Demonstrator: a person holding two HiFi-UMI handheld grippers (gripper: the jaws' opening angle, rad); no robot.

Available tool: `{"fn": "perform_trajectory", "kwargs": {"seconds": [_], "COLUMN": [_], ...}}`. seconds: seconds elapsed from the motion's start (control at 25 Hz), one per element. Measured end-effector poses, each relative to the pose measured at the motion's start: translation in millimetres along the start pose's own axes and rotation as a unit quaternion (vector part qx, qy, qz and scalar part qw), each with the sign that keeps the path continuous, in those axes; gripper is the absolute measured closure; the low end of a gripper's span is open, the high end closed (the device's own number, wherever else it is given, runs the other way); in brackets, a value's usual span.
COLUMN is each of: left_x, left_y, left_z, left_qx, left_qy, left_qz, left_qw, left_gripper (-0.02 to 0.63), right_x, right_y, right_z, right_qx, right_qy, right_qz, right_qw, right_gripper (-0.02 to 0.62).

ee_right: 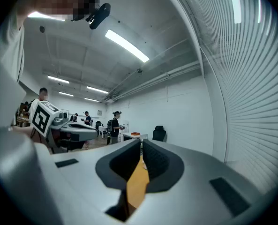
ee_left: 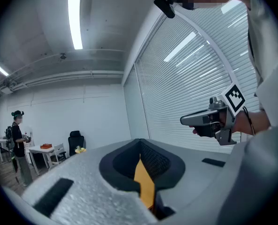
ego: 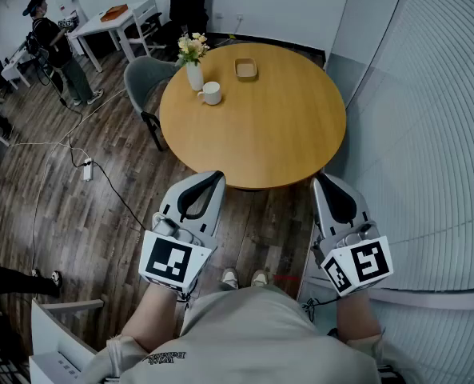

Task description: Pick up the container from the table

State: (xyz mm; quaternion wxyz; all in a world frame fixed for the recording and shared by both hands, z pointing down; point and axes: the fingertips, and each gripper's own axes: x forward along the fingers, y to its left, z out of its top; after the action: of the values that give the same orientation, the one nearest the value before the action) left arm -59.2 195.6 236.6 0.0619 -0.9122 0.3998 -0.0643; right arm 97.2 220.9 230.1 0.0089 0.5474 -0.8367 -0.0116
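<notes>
the container (ego: 245, 70), a small shallow brown tray, was seen lying on the round wooden table (ego: 276, 134), close to its far edge and well apart from both grippers. the table was set on a dark wood floor (ego: 77, 214), with slatted white blinds (ego: 436, 118) running along the right side. a grey chair (ego: 138, 78) was drawn up at the table's far left edge. far off at the left, a person (ego: 57, 50) was standing beside a white desk (ego: 109, 21).

the left gripper (ego: 215, 177) and the right gripper (ego: 318, 179) were held level side by side at the near side of the table, their tips close to its near edge. in the left gripper view, the left gripper's (ee_left: 139, 142) dark pads were pressed together at the tips with nothing pinched. in the right gripper view, the right gripper's (ee_right: 141, 142) pads were likewise pressed together with nothing pinched.

a white vase (ego: 194, 76) with flowers (ego: 192, 48) was stood at the table's far left, left of the container. a white mug (ego: 211, 93) was placed just beside the vase, on its near right.
</notes>
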Motion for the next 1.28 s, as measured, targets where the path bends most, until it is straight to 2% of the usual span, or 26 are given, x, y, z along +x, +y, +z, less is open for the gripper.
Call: {"fn": "perform_trajectory", "kwargs": {"seconds": [0.28, 0.52, 1.28], "left_x": [4, 5, 23], "left_y": [-5, -9, -28], "left_z": [-3, -1, -12], "left_qx": [0.017, 0.004, 0.002], "left_qy": [-0.001, 0.003, 0.018], "left_qz": [-0.004, -0.001, 0.003], "left_qw": [0.9998, 1.0000, 0.9998], "left_gripper": [0.584, 0.584, 0.584], "right_x": [-3, -6, -8], "right_y": [-1, -5, -32], "right_z": [2, -2, -20], "right_qx": [-0.013, -0.006, 0.003], "right_qy": [-0.007, -0.002, 0.005], "right_qz": [0.006, 0.004, 0.007], "right_qw": [1.000, 1.000, 1.000], "right_gripper": [0.557, 0.557, 0.557]}}
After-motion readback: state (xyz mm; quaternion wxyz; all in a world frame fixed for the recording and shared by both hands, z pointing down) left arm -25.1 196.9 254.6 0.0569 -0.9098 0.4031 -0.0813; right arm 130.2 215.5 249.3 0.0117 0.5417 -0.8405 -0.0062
